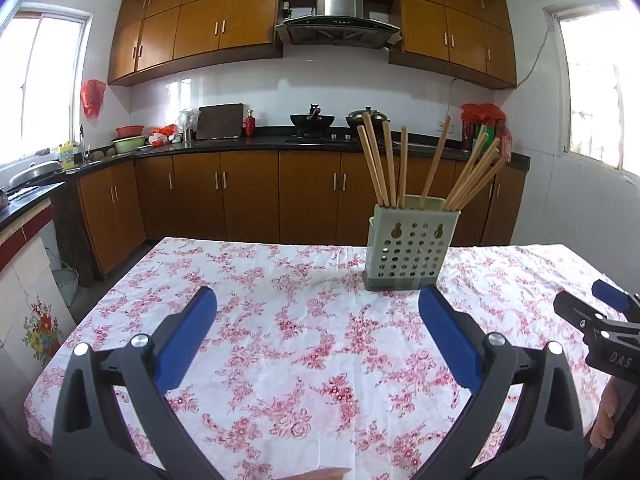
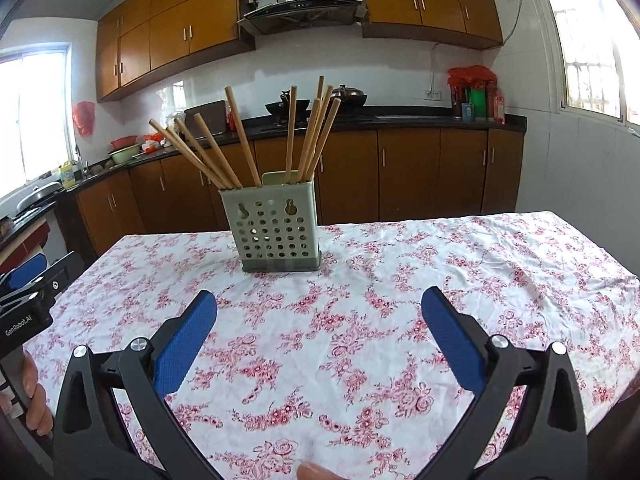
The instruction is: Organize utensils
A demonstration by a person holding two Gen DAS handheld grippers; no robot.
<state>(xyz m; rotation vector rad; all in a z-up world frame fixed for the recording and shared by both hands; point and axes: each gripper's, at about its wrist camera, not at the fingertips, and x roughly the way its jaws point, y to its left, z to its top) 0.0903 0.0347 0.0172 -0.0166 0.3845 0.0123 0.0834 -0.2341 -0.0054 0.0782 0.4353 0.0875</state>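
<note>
A pale green perforated utensil holder (image 1: 408, 250) stands upright on the floral tablecloth (image 1: 280, 340), with several wooden chopsticks (image 1: 390, 164) standing in it and fanned out. It also shows in the right wrist view (image 2: 276, 228) with its chopsticks (image 2: 240, 140). My left gripper (image 1: 318, 300) is open and empty, low over the cloth, short of the holder. My right gripper (image 2: 320, 300) is open and empty, also short of the holder. Each gripper shows at the edge of the other's view: the right one (image 1: 600, 320) and the left one (image 2: 28, 292).
The table (image 2: 520, 264) has its far edge just behind the holder. Beyond it are brown kitchen cabinets (image 1: 248, 196), a dark countertop (image 1: 224, 144) with woks, bowls and bottles, and windows at both sides.
</note>
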